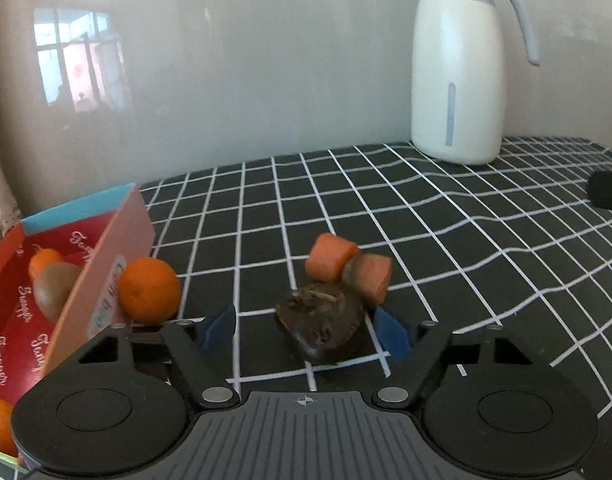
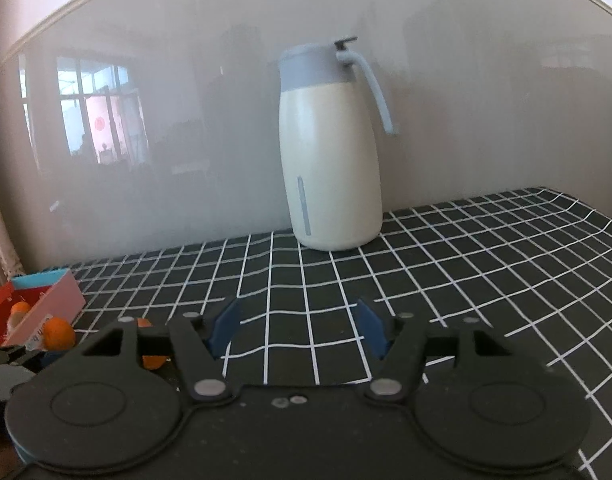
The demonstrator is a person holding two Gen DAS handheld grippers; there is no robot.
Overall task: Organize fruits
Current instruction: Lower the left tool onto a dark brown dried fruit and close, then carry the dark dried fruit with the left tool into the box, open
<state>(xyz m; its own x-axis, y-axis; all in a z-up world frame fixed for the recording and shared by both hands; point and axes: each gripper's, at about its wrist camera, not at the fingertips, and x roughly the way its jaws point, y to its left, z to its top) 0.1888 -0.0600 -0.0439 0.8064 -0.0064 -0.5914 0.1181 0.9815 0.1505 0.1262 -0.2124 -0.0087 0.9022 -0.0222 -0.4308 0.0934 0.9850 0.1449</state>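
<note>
A black tabletop (image 1: 426,216) with a white grid runs back to a pale wall, where a cream jug (image 1: 456,80) stands. The left tool (image 1: 306,330) is spread wide around a dark, wrinkled fruit (image 1: 320,326), its blue pads not touching it. Two carrot pieces (image 1: 346,268) lie just behind. A mandarin (image 1: 149,290) rests against the red box (image 1: 33,320), which holds other fruits. The right tool (image 2: 297,328) gapes empty.

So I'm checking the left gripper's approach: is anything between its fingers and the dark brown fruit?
Nothing visible. The left gripper is open, and the dark brown fruit already sits between its fingers; the carrot pieces lie just behind it.
</note>
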